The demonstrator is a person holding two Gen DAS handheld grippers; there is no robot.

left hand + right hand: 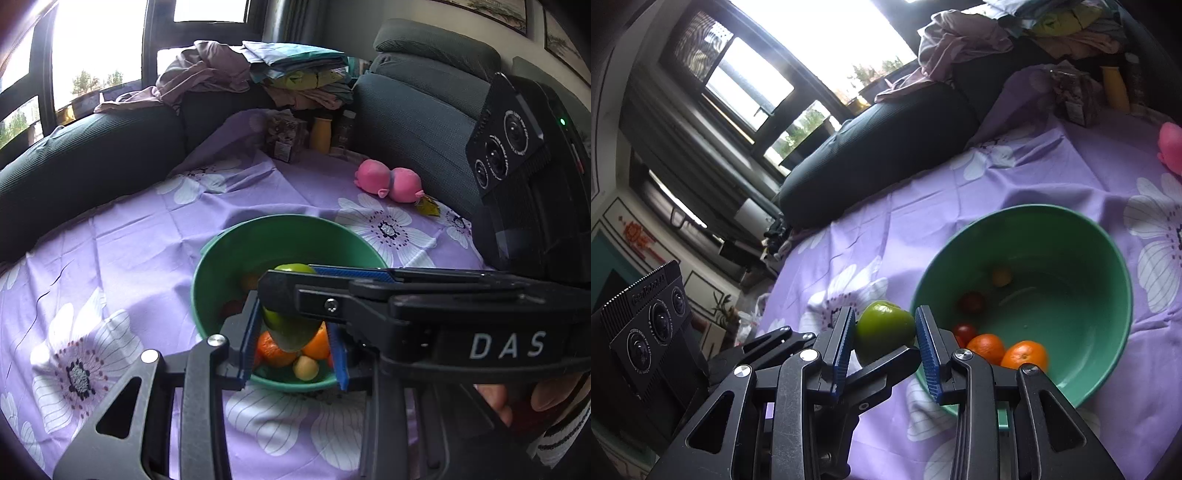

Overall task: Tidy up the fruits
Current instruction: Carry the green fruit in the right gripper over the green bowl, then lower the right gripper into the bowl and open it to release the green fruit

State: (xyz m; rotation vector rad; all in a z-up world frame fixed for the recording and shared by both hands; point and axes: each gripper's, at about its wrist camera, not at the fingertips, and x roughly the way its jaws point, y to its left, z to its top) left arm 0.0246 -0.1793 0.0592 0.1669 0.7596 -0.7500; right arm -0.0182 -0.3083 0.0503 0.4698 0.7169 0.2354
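Right tool [884,338]: clenched on a green apple [884,330], its blue pads touching the fruit on both sides.
Left tool [293,341]: its blue pads stand close on either side of the same apple [291,332]; the right tool's finger crosses in front, so I cannot tell whether the pads press on it.
Green apple: held up in the air, over the near rim of the bowl in the left wrist view, just beside the bowl's left edge in the right wrist view.
Bowl [1108,266]: green, resting on the purple flowered cloth [886,229]; open side up.
Inside the bowl: two oranges [1006,350] touching each other at the near side, a small red fruit [964,330] just beside them, a darker red one [971,302] further in, a small yellow one [1001,277] toward the far side.
Person: a hand [517,398] grips the right tool's handle at the lower right of the left wrist view.
Behind: a pink soft toy [388,179] lies on the cloth well apart from the bowl; a yellow bottle [320,134] stands at the far corner; dark sofa cushions [85,155] edge the cloth, with piled clothes [236,70] on top.
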